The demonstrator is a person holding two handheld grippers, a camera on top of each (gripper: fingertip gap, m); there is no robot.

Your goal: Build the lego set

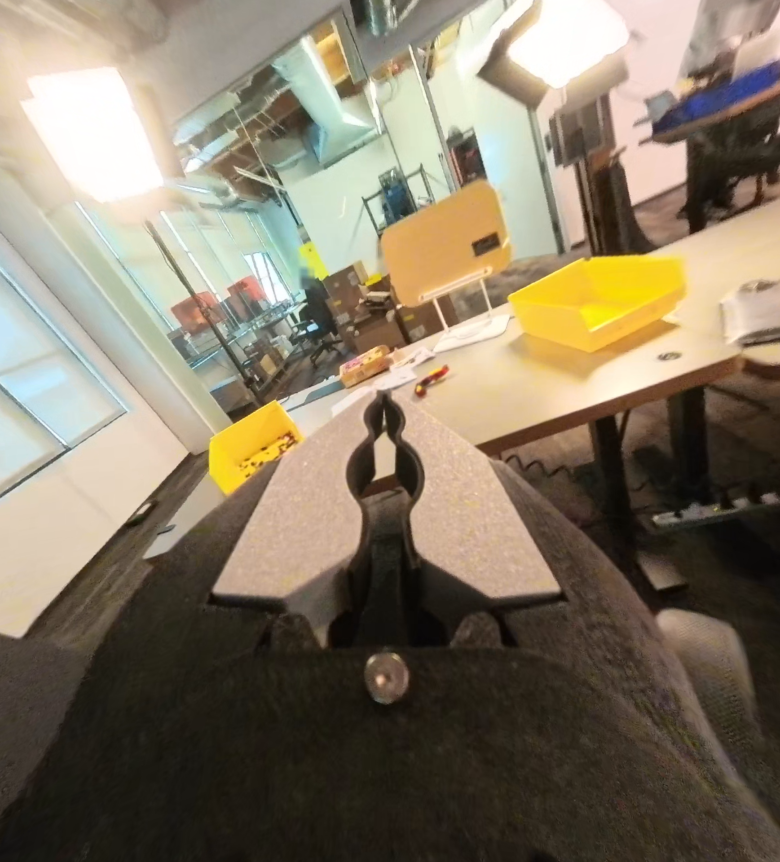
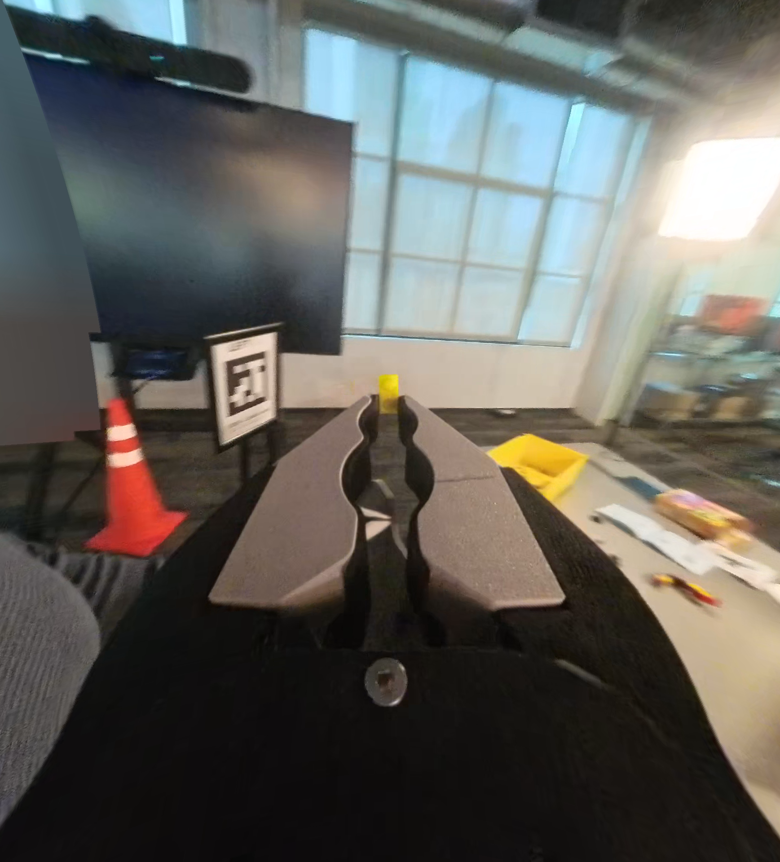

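- Your left gripper fills the near field of the left wrist view, jaws drawn together until the tips meet, with nothing visible between them; it sits low, at about table height and off the near edge, so you have no grip on any piece
- Your right gripper has its jaws parted by a narrow gap and pinches a small yellow brick at the very tips; it is raised and aimed across the room at the window wall, away from the table
- That tip-only hold is the main risk: a small brick held by so little surface could twist or pop out if you swing quickly, and a drop from here would likely land on the carpet rather than the tabletop
- The partly built red and yellow piece lies loose on the table near the papers; pressing the brick on with nothing steadying it would probably shove it sideways, so bring the left gripper up first
- Both views are smeared with motion; slow down before aligning studs, or you will judge the fit badly
- The yellow bin of loose parts sits at the table corner just beside your left gripper, and a careless lift could knock it off
- The empty yellow bin farther back is well apart and should not interfere
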